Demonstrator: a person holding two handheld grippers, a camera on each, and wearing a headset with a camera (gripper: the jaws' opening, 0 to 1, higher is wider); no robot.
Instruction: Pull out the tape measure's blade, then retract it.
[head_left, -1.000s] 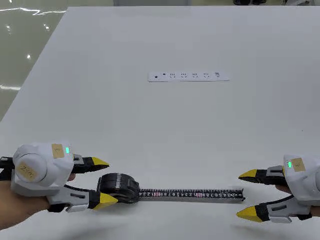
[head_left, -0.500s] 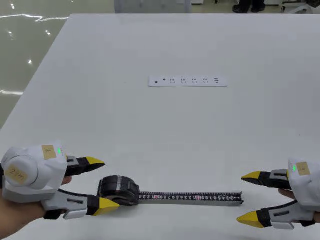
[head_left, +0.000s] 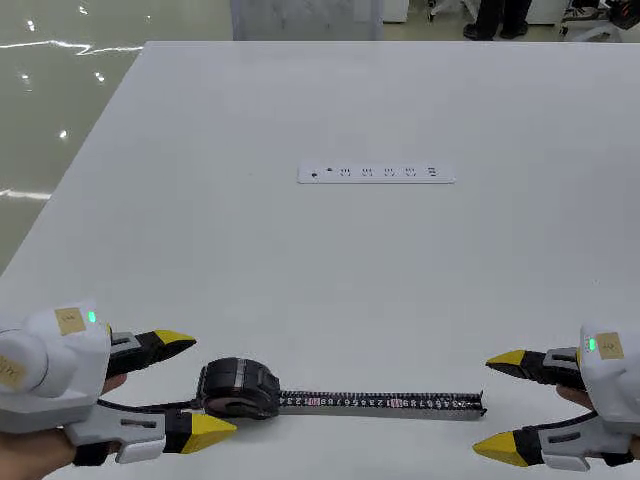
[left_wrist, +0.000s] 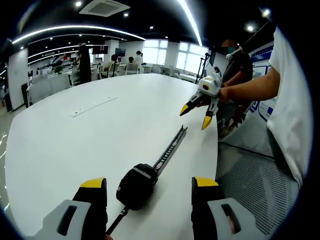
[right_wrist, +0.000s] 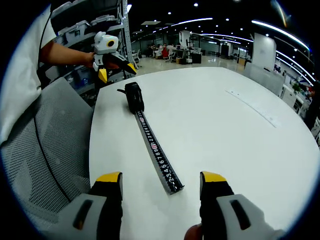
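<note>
The tape measure lies on the white table, low in the head view and a bit left of the middle. Its body is round and black. Its blade is pulled out and lies flat on the table, running straight to the right. We see black and red numbers along it. The blade's end stops low on the right side of the frame. A thin black strap trails from the body to the left.

The left gripper is in the lower left corner of the head view. Its two yellow-tipped jaws are spread wide, and it holds nothing. The tape measure's body sits right at the tips, in the gap between them. In the left gripper view we see bare table on both sides of the body, so the jaws do not touch it.

The right gripper is in the lower right corner. Its jaws are spread wide too, with nothing in them. In the right gripper view the blade's end lies on the table between the two yellow tips and a little ahead of them, and it touches neither one.

Farther up the table, near the middle of the head view, lies a long white power strip, well apart from the tape measure. A shiny floor shows at the upper left.
</note>
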